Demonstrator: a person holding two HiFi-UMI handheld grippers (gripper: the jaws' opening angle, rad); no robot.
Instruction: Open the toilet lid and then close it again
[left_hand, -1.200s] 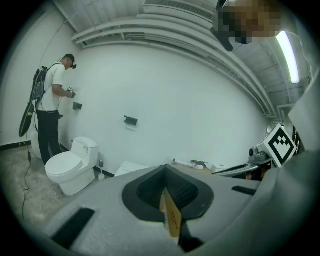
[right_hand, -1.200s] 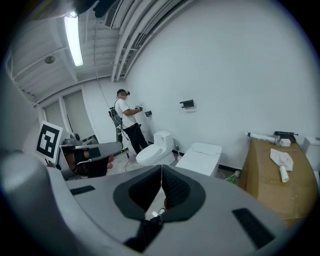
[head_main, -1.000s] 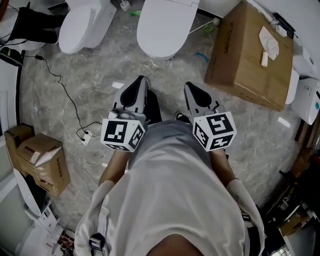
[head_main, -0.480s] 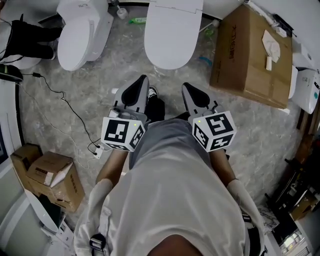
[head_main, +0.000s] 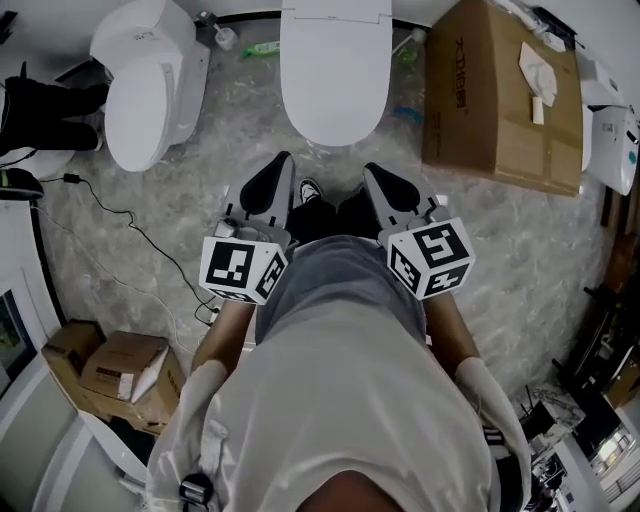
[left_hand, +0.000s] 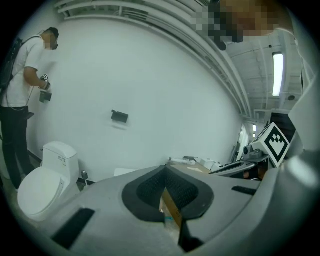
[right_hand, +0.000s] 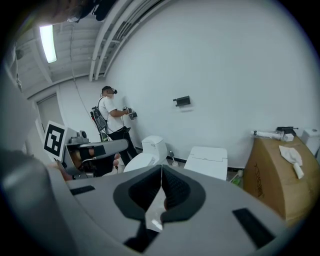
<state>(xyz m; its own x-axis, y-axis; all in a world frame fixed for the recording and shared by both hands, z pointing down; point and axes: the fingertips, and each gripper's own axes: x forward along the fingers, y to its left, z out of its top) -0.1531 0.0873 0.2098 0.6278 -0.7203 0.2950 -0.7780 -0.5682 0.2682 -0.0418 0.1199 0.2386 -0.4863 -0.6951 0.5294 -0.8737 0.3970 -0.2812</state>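
A white toilet (head_main: 335, 70) with its lid down stands at the top middle of the head view, straight ahead of both grippers. My left gripper (head_main: 272, 182) and right gripper (head_main: 385, 190) are held side by side at waist height, short of the bowl's front edge and apart from it. Both are shut with nothing between the pads. In the right gripper view the same toilet (right_hand: 207, 161) sits beyond the right gripper (right_hand: 161, 167). The left gripper (left_hand: 166, 170) hides most of it in the left gripper view.
A second white toilet (head_main: 150, 90) stands to the left. A large cardboard box (head_main: 500, 100) sits to the right of the target toilet. A cable (head_main: 130, 230) trails over the marble floor, with small boxes (head_main: 120, 370) at lower left. Another person (right_hand: 112, 120) works at the wall.
The person has stepped forward: both toilets and the big box have slid down and closer in the head view. Both grippers kept their pose in front of the body, still shut.
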